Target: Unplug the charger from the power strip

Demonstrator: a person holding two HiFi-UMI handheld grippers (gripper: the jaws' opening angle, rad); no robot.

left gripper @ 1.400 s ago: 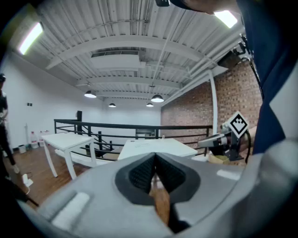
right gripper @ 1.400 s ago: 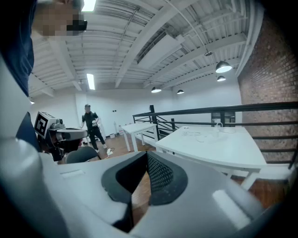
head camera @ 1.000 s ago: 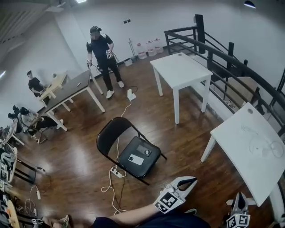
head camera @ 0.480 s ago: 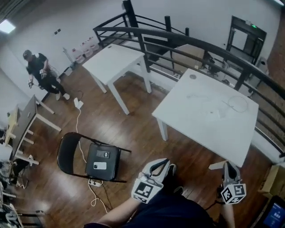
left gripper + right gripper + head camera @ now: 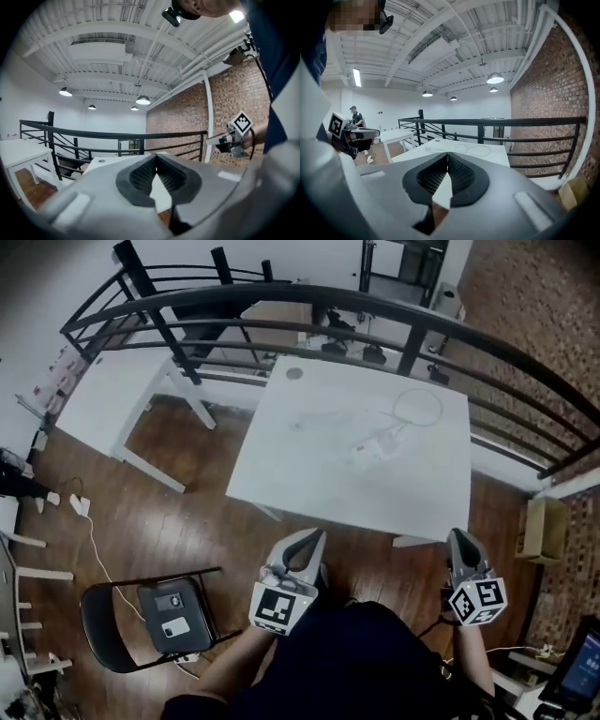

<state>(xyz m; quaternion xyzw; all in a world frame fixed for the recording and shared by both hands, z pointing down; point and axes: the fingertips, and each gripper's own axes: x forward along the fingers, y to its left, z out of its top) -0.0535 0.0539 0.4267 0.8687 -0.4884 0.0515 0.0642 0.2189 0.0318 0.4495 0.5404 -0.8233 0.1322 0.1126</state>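
A white table (image 5: 309, 474) stands in front of me in the head view. On its top lie a white power strip with a small white charger (image 5: 370, 444) and a looped white cable (image 5: 417, 407); detail is too small to tell the plug. My left gripper (image 5: 314, 535) and right gripper (image 5: 457, 535) hover short of the table's near edge, both shut and empty. The left gripper view shows the shut jaws (image 5: 155, 157) over the table (image 5: 101, 161). Beyond the shut jaws (image 5: 447, 154) in the right gripper view, the cable (image 5: 473, 150) lies on the tabletop.
A black railing (image 5: 375, 310) runs behind the table. A second white table (image 5: 103, 395) stands to the left. A black folding chair (image 5: 122, 615) carrying devices sits at the lower left, with a floor power strip (image 5: 187, 657) beside it. A cardboard box (image 5: 544, 526) is at the right.
The head view has swung from the folding chair round to the table with the cable. Both grippers have come along and now sit at that table's near edge, still shut.
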